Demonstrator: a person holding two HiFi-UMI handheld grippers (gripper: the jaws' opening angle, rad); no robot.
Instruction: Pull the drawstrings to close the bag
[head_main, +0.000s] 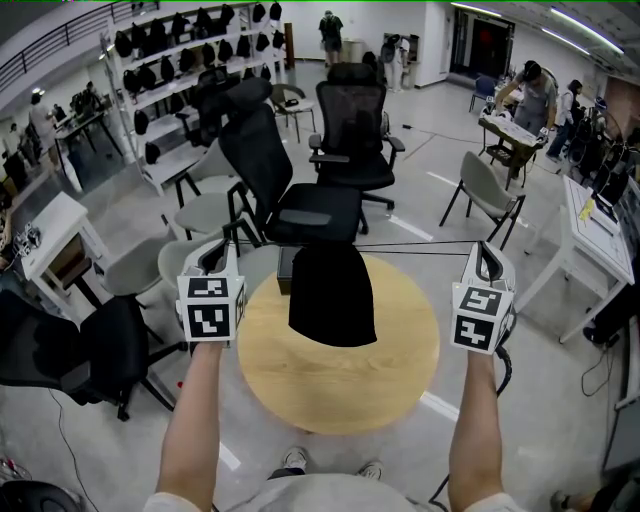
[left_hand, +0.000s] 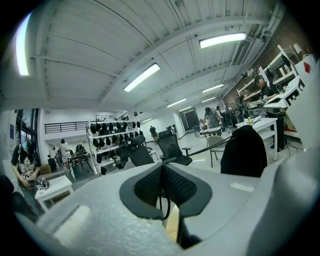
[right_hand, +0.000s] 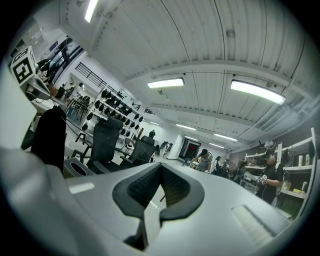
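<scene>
A black drawstring bag (head_main: 332, 295) hangs over the round wooden table (head_main: 400, 390), its top gathered. A thin black drawstring (head_main: 410, 247) runs taut and level from the bag's top to both sides. My left gripper (head_main: 213, 258) is shut on the left end; in the left gripper view the cord (left_hand: 162, 200) drops between the closed pads (left_hand: 150, 186) and the bag (left_hand: 244, 151) hangs to the right. My right gripper (head_main: 487, 262) is shut on the right end. In the right gripper view the closed gripper (right_hand: 161, 167) points up and the bag (right_hand: 50, 134) is at far left.
A dark box (head_main: 287, 270) lies on the table behind the bag. Black office chairs (head_main: 300, 195) and a grey chair (head_main: 488, 190) stand beyond the table, white desks (head_main: 590, 230) at the right. A black chair (head_main: 90, 350) sits close on my left. People work in the background.
</scene>
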